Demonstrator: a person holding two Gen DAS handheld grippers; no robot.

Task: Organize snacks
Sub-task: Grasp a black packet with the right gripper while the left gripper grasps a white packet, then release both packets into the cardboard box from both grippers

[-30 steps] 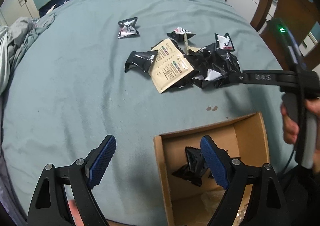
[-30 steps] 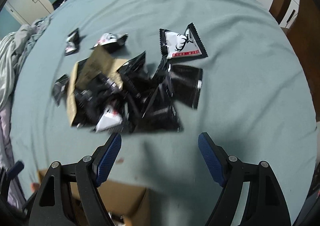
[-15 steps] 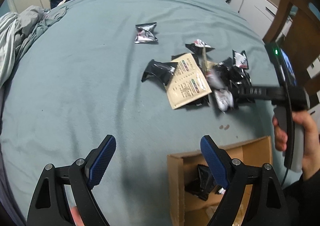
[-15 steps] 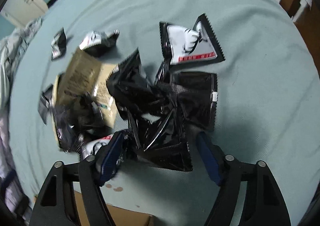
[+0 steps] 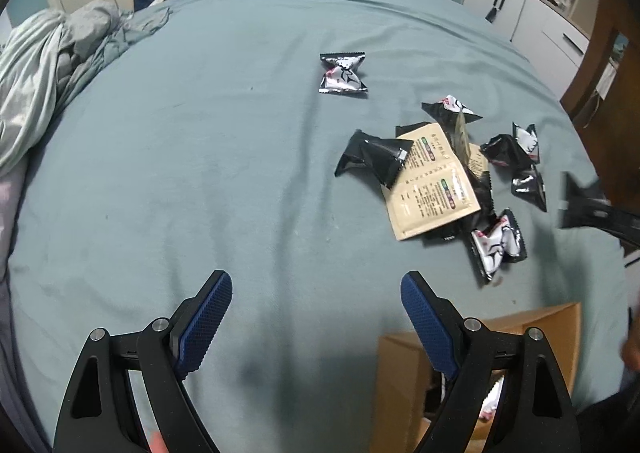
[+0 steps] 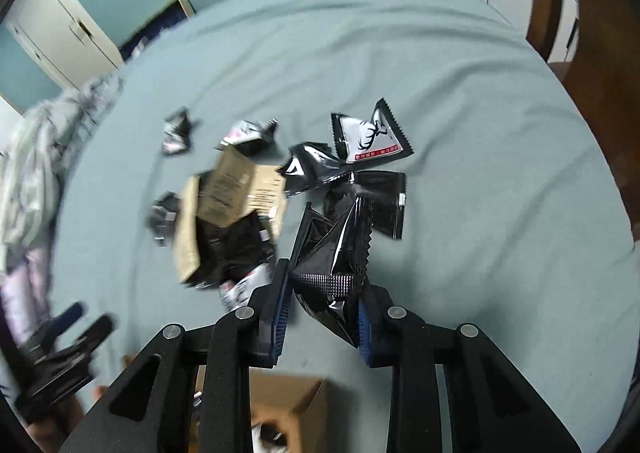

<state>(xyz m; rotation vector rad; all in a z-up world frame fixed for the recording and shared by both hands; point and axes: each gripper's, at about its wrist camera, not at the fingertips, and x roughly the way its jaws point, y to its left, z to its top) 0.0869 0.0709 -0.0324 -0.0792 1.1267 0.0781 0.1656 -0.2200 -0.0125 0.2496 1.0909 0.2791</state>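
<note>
Several black snack packets and a tan sachet (image 5: pixel 434 181) lie in a loose pile on the teal bedspread (image 5: pixel 200 141); the pile also shows in the right wrist view (image 6: pixel 240 205). My right gripper (image 6: pixel 322 293) is shut on a black snack packet (image 6: pixel 332 253) and holds it above the bed near the pile. My left gripper (image 5: pixel 316 301) is open and empty over bare bedspread left of the cardboard box (image 5: pixel 400 365). A lone packet (image 5: pixel 342 73) lies farther back.
The open cardboard box (image 6: pixel 288 405) sits at the near edge with packets inside. Crumpled grey bedding (image 5: pixel 44 65) lies at the left. White cabinets (image 5: pixel 532 13) and a wooden chair (image 5: pixel 600 65) stand to the right of the bed.
My right gripper dropped onto the pile, closed on a black packet and lifted it. My left gripper swung left and away from the box, staying open.
</note>
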